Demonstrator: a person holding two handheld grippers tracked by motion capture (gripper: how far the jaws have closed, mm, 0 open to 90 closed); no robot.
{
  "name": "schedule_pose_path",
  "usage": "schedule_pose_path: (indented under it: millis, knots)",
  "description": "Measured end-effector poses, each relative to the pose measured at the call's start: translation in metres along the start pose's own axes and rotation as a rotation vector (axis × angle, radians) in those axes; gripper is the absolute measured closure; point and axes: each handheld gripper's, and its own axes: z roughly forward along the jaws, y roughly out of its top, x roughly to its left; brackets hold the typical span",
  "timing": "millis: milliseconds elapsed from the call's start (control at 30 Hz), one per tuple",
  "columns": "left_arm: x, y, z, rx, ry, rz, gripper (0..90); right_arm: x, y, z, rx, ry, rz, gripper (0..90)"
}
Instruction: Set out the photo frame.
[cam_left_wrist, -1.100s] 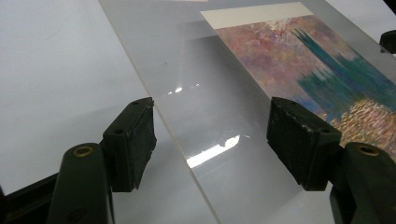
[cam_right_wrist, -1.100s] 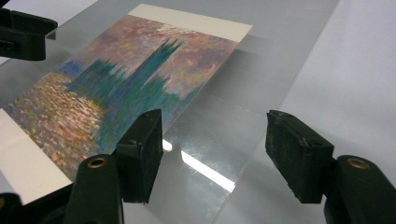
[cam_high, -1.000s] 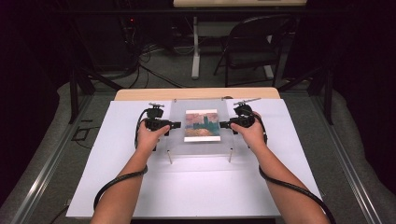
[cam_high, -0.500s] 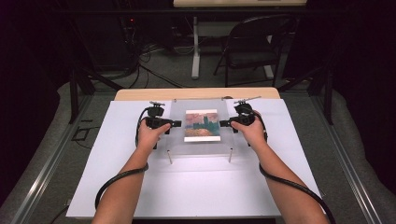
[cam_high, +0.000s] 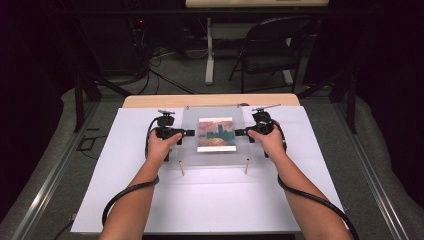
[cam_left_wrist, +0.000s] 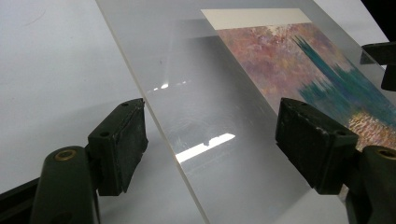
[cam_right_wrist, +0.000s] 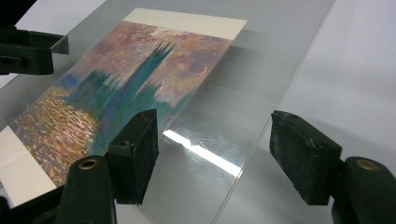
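Since the earlier high view, little has shifted: both hands are kept at the same spots on either side of the clear acrylic sheet (cam_high: 216, 135), while the jaws of both grippers have just been opening. The left gripper (cam_high: 189, 133) is seen spread wide, its two black pads (cam_left_wrist: 119, 144) standing apart with the left edge of the sheet running between them and untouched by either. The right gripper (cam_high: 241, 132) is likewise spread, with the right edge of the sheet passed between its pads (cam_right_wrist: 303, 156) and no contact made. The sheet is positioned at the far middle of the white table (cam_high: 210, 200), raised on small pegs (cam_high: 181, 167). A painted print (cam_high: 216, 134) in teal, pink and orange is laid flat under the sheet, at its centre, midway between the two grippers.
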Motion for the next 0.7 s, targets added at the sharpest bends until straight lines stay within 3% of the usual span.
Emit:
schedule_pose_path:
  millis: [167,333,567,700]
  knots:
    - [-0.0010,-0.0026,0.0005,-0.002,-0.021,-0.013,23.8,-0.0011,-0.0019,-0.0004,-0.009,0.013,0.002,32.4]
    - [-0.0013,-0.0026,0.0004,0.001,-0.020,-0.015,23.8,-0.0037,-0.0042,-0.0014,-0.003,0.037,0.037,32.2]
    - [-0.0014,-0.0020,0.0003,0.006,-0.020,-0.016,23.9,-0.0031,-0.0033,-0.0002,0.006,0.036,0.046,30.6]
    - [-0.0007,-0.0030,0.0001,0.002,-0.025,-0.012,23.9,-0.0064,-0.0049,0.0011,0.010,0.078,0.079,31.3]
